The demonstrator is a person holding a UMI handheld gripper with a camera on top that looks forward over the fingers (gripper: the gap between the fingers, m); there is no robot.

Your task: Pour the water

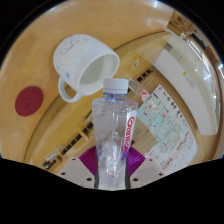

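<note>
I see a round wooden table (40,60) filling most of my view. On it, at about two to three o'clock from the centre, lies a printed sheet (168,125) with coloured pictures. A white cup (83,62) sits at eleven o'clock from the bottle, tipped so its opening faces toward the bottle. A red coaster (29,99) lies at nine o'clock, apart from the cup. The clear water bottle (114,135), white cap at twelve o'clock, stands between my gripper's (108,166) fingers, whose purple pads (90,160) press against both its sides, clenched on it.
</note>
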